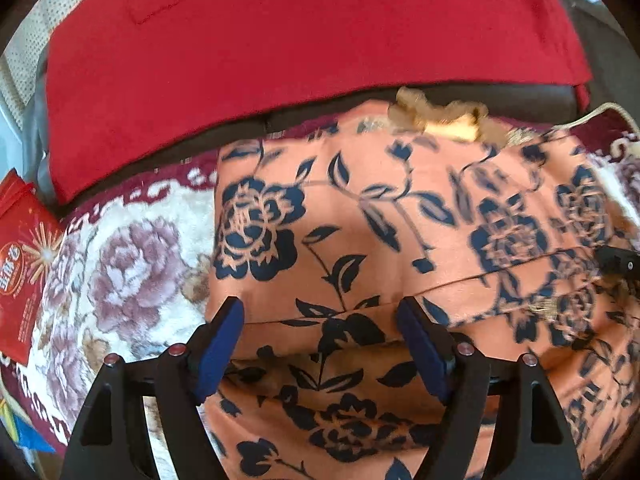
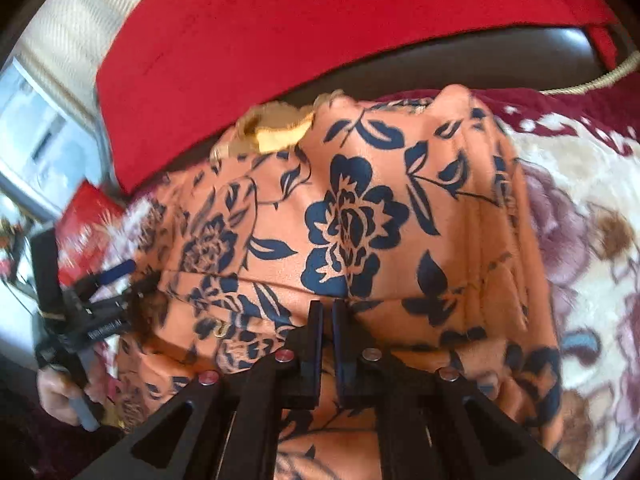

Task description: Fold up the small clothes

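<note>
While the right gripper (image 2: 327, 312) pinches the orange garment (image 2: 360, 216) to lift its hem, the left gripper (image 1: 320, 312) hovers with fingers spread, ready to grab.

Left gripper (image 1: 320, 316) spread wide, right gripper (image 2: 327, 312) nearly closed

Your garment (image 1: 380, 220) is orange, printed all over with dark navy flowers, leaves and thin stems; at its far edge a tan-gold trim (image 1: 438, 114) shows. Under it, your blanket (image 1: 120, 264) is cream with big mauve roses, brown leaves and a maroon border carrying white marks. Behind lies a plain bright red cloth (image 1: 300, 40). At your left sits a red packet (image 1: 20, 256) with a gold starburst. Your left gripper (image 1: 320, 344) has blue pads (image 1: 218, 348) on black fingers.
</note>
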A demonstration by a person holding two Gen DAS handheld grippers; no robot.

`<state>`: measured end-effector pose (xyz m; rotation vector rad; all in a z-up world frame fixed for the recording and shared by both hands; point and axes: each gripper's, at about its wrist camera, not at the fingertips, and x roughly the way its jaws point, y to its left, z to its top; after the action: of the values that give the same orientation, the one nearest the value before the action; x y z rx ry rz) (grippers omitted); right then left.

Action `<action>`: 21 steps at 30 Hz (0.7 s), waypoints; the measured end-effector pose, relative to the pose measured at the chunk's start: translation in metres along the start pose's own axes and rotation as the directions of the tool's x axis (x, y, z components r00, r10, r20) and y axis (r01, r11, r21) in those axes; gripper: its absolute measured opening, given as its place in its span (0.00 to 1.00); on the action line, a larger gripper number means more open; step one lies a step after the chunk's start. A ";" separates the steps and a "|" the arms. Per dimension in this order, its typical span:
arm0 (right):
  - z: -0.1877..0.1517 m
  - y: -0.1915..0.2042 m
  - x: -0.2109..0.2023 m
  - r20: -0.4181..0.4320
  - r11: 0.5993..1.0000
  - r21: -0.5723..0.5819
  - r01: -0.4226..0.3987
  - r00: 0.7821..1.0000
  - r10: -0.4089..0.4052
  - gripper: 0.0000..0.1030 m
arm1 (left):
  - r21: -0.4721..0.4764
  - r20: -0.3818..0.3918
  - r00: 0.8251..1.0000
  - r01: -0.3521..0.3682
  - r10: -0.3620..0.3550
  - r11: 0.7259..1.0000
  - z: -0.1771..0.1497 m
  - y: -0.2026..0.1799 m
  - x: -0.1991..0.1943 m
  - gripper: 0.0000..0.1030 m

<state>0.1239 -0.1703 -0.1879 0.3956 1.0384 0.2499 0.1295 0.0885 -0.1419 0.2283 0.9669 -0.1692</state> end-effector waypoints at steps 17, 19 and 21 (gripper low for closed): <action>-0.129 -0.013 -0.116 0.198 0.990 0.037 -0.137 0.972 0.127 0.08 | -0.174 0.089 0.996 0.019 -0.003 0.985 -0.157 0.060 -0.113 0.79; -0.145 -0.019 -0.129 0.218 0.986 0.053 -0.158 0.965 0.143 0.08 | -0.176 0.060 0.998 0.013 -0.002 0.984 -0.180 0.064 -0.120 0.81; -0.156 -0.023 -0.138 0.238 0.980 0.072 -0.185 0.957 0.163 0.18 | -0.178 0.019 1.000 0.026 -0.023 0.984 -0.202 0.069 -0.125 0.81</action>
<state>-0.0795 -0.2133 -0.1596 0.5892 0.7882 0.3056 -0.0842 0.2140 -0.1408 0.0509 0.9624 -0.1060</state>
